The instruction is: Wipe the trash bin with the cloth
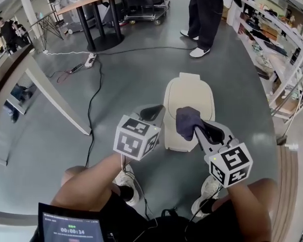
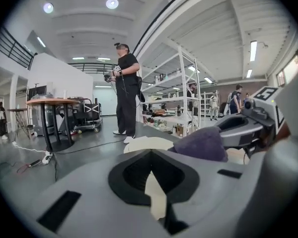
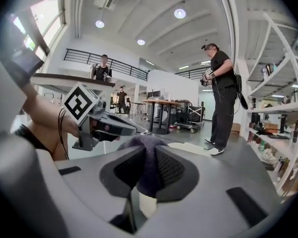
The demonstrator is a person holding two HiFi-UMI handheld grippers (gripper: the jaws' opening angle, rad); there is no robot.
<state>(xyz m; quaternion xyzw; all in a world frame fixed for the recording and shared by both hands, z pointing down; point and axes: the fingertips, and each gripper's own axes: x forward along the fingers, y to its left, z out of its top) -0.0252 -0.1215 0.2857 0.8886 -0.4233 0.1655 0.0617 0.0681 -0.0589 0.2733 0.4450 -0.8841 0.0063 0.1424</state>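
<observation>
Cloth (image 1: 187,121) pinched in right gripper (image 1: 197,130) hangs just over trash bin (image 1: 189,92), mid-frame, bin's length running up-frame; left gripper (image 1: 150,113) pressed together, empty.

Your cloth (image 1: 187,120) is plain dark purple. The trash bin (image 1: 189,97) is plain cream. Your left hand-held gripper (image 1: 150,113) and right hand-held gripper (image 1: 201,130) are grey with black pads (image 2: 134,175). Their marker cubes (image 1: 135,137) show black square patterns on white. The floor (image 1: 126,84) is plain grey.
</observation>
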